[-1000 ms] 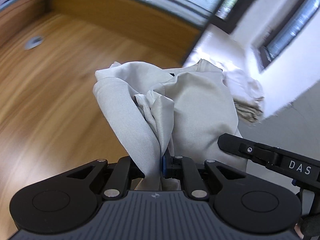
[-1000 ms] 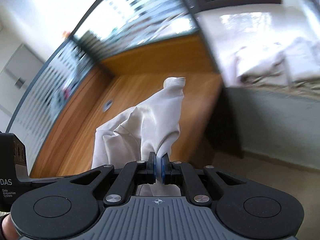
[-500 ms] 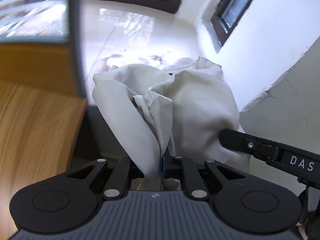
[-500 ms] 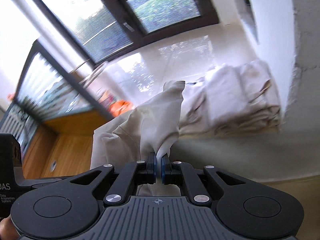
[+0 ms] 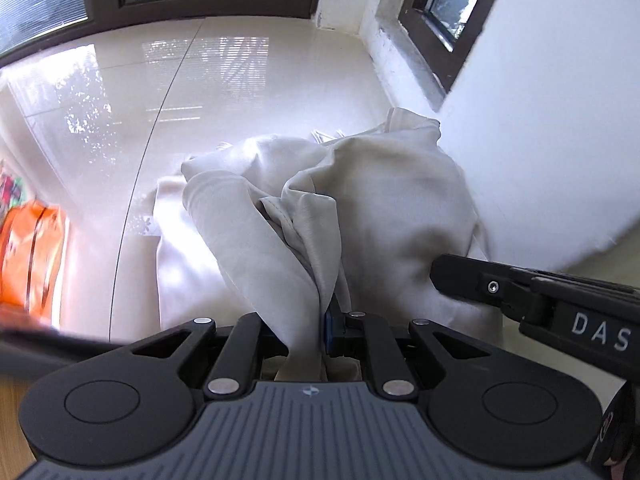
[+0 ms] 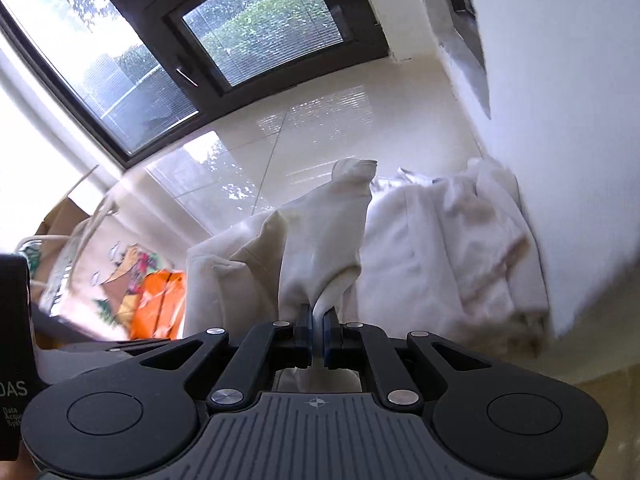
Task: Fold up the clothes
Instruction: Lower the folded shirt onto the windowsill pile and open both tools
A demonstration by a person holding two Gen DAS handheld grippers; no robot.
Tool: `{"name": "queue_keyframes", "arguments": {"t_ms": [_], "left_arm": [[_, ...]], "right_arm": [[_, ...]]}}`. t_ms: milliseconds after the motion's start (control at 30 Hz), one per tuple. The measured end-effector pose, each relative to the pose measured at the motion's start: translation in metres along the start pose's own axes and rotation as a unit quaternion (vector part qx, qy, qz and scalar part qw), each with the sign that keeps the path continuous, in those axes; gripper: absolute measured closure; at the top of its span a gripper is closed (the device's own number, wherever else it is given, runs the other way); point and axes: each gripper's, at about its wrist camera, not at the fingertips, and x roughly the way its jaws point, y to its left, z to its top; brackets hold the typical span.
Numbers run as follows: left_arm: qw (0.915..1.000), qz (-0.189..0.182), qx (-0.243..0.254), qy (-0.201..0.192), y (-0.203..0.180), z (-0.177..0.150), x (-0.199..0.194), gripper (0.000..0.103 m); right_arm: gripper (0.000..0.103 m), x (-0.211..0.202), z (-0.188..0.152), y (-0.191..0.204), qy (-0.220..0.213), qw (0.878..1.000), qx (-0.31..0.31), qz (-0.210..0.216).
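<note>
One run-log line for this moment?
left gripper: shut on white garment | right gripper: shut on white garment | below: glossy white ledge, clothes pile

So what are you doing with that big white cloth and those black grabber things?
A person is folding clothes with a gripper in each hand. The left gripper and the right gripper are both clamped shut on one pale cloth, which hangs bunched up between them over a shiny white ledge by the windows. A pile of pale clothes already lies on the ledge against the wall. An orange bag sits off to the left.
</note>
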Motion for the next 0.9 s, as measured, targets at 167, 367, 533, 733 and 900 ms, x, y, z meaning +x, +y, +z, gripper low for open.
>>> {"name": "queue_keyframes", "arguments": {"t_ms": [167,367,533,733,900], "left_arm": [[0.9998,0.016,-0.009,0.009,0.016,0.042,0.036,0.091],[0.9983,0.038,-0.039,0.022,0.041,0.067,0.062,0.09],[0.9968,0.048,-0.052,0.037,0.056,0.074,0.082,0.09],[0.9936,0.063,-0.068,0.065,0.073,0.077,0.112,0.075],[0.9908,0.09,-0.075,0.069,0.087,0.081,0.116,0.049]], "right_arm": [[0.096,0.044,0.03,-0.001,0.012,1.0,-0.003,-0.009],[0.096,0.09,0.053,-0.001,0.036,0.999,0.0,-0.006],[0.096,0.122,0.062,-0.006,0.06,0.998,0.002,-0.009],[0.095,0.151,0.062,-0.015,0.088,0.996,-0.019,-0.021],[0.089,0.161,0.06,-0.018,0.103,0.993,-0.04,-0.031]]}}
